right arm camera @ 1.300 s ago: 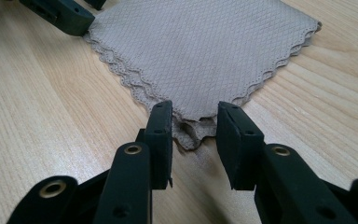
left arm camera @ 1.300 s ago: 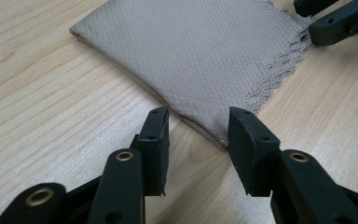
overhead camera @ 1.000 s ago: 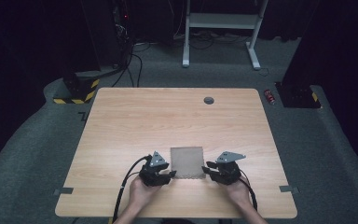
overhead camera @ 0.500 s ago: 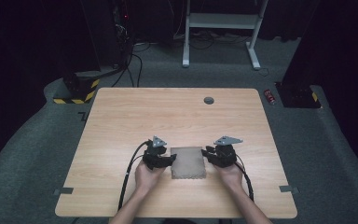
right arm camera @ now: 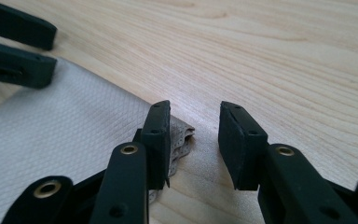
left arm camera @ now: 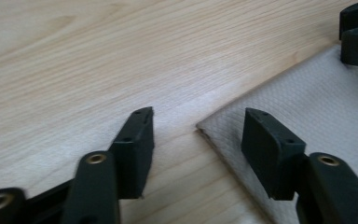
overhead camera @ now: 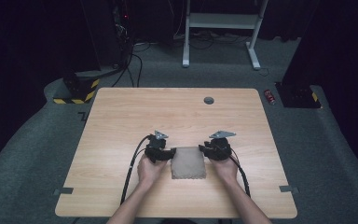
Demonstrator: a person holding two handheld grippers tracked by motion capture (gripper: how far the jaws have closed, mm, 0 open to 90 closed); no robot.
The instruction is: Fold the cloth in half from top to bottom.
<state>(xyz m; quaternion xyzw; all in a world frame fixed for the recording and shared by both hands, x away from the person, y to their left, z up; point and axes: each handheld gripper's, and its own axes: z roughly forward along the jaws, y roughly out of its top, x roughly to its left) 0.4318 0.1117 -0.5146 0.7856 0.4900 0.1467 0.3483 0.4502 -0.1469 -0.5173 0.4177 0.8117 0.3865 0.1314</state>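
While a round grommet point(overhead camera: 209, 100) lies far off on the tabletop point(overhead camera: 121, 121), both grippers' released fingers point(left arm camera: 137, 140) have moved forward to the folded cloth's point(overhead camera: 188, 162) far corners.

1. Setting: a lab or test room, dim outside the lit work area.
2. Table point(overhead camera: 121, 116): plain light-wood top, with a round cable port point(overhead camera: 209, 100) at 12 o'clock near the far edge.
3. Floor point(overhead camera: 326, 154): grey carpet all round; tape tabs point(overhead camera: 288, 189) mark the table's near corners at 4 and 8 o'clock.
4. Hazard block point(overhead camera: 74, 93): black-and-yellow striped base at 10 o'clock, with cables point(overhead camera: 133, 65) running off behind it.
5. White frame point(overhead camera: 223, 28): metal stand legs at 12 o'clock, beyond the table.
6. Black equipment base point(overhead camera: 298, 95) at 2 o'clock, with a small red item point(overhead camera: 270, 96) just beside it.
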